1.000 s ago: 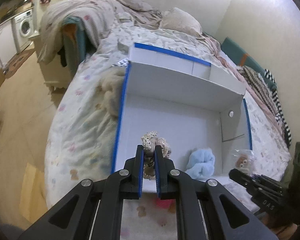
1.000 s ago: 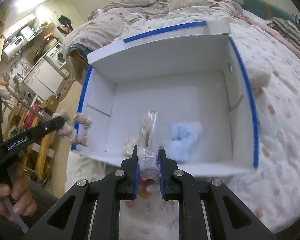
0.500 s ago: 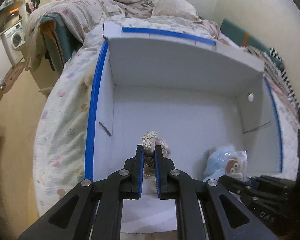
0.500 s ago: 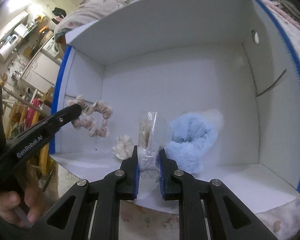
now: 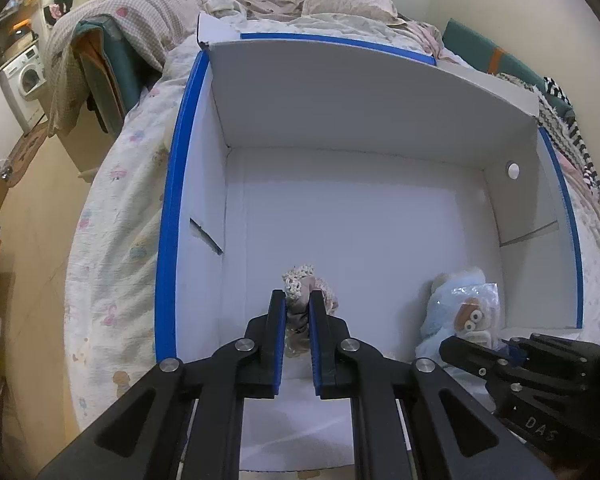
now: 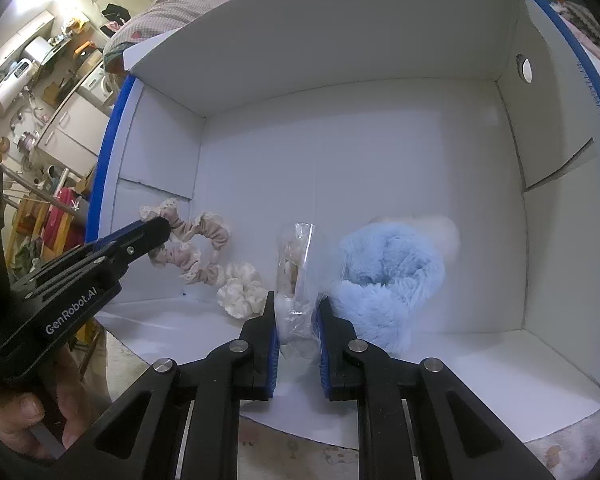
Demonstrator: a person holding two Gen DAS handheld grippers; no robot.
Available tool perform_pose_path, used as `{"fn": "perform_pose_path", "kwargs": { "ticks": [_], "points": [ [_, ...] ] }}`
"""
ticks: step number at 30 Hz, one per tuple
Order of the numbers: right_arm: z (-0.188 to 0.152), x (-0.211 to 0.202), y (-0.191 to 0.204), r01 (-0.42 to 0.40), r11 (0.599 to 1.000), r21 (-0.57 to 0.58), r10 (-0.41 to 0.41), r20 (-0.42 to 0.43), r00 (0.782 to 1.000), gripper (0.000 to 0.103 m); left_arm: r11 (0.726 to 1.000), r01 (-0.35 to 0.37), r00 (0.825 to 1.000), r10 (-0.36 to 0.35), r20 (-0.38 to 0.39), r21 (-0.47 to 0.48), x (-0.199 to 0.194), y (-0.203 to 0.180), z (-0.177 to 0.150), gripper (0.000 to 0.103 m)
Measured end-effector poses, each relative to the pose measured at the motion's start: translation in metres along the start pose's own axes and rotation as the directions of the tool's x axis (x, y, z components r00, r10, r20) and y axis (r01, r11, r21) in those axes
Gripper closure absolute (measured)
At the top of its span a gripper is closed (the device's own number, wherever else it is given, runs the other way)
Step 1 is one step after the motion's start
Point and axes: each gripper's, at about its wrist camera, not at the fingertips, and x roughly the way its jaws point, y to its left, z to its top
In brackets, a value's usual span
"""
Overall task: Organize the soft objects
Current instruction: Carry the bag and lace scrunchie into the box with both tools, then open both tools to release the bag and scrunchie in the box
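Both my claws have dropped into the white box (image 5: 356,112): left gripper (image 5: 298,300) pinches the limp pink scrunchie (image 6: 196,244), right gripper (image 6: 296,312) clamps the crinkly, slippery plastic bag (image 6: 298,264) beside the blue plush (image 6: 392,272).

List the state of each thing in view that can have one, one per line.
Left hand-held gripper: shut on the pink scrunchie, low inside the box.
Right hand-held gripper: shut on the clear bag.
White box: open on top, standing on the bed.
Blue plush: lying on the box floor.
Cream scrunchie: lying loose on the box floor.
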Motion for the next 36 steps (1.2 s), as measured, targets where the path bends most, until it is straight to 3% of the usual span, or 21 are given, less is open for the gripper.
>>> {"fn": "perform_pose_path", "kwargs": {
  "ticks": [12, 17, 18, 19, 21, 23, 26, 27, 36],
  "points": [
    [-0.002, -0.004, 0.001, 0.018, 1.000, -0.006, -0.018, 0.016, 1.000, 0.085, 1.000, -0.001, 1.000, 0.001, -0.010, -0.012, 0.001, 0.000, 0.000, 0.090],
    [-0.002, -0.006, 0.003, 0.065, 0.998, -0.021, -0.064, 0.034, 0.997, 0.085, 1.000, 0.008, 1.000, -0.008, -0.008, -0.017, -0.001, 0.001, 0.000, 0.081],
    [-0.002, -0.006, 0.004, 0.079, 0.996, -0.027, -0.078, 0.036, 0.996, 0.085, 1.000, 0.004, 1.000, -0.005, -0.008, -0.015, -0.001, 0.000, 0.000, 0.076],
    [-0.002, -0.006, 0.005, 0.084, 0.996, -0.029, -0.083, 0.036, 0.996, 0.084, 1.000, -0.002, 1.000, 0.002, -0.006, -0.012, -0.002, 0.000, 0.000, 0.062],
    [-0.001, -0.006, 0.005, 0.086, 0.996, -0.028, -0.085, 0.035, 0.996, 0.079, 0.999, -0.034, 0.999, 0.034, 0.012, -0.007, -0.006, -0.002, -0.001, 0.044],
    [-0.001, -0.006, 0.006, 0.087, 0.996, -0.033, -0.086, 0.036, 0.996, 0.069, 0.999, -0.046, 0.998, 0.047, 0.043, -0.015, -0.011, -0.001, -0.002, 0.043],
    [-0.002, -0.012, 0.007, 0.096, 0.995, -0.038, -0.093, 0.068, 0.993, 0.021, 0.999, -0.036, 0.997, 0.038, 0.062, -0.025, -0.018, 0.000, -0.001, 0.042],
    [-0.001, -0.014, 0.006, 0.106, 0.994, -0.039, -0.102, 0.081, 0.991, 0.017, 0.999, -0.035, 0.997, 0.037, 0.065, -0.027, -0.020, 0.001, -0.002, 0.042],
    [-0.006, -0.020, -0.003, 0.111, 0.994, -0.004, -0.110, 0.087, 0.990, 0.016, 0.998, -0.056, 0.993, 0.060, 0.099, -0.039, -0.038, 0.002, -0.010, 0.042]
  ]
}}
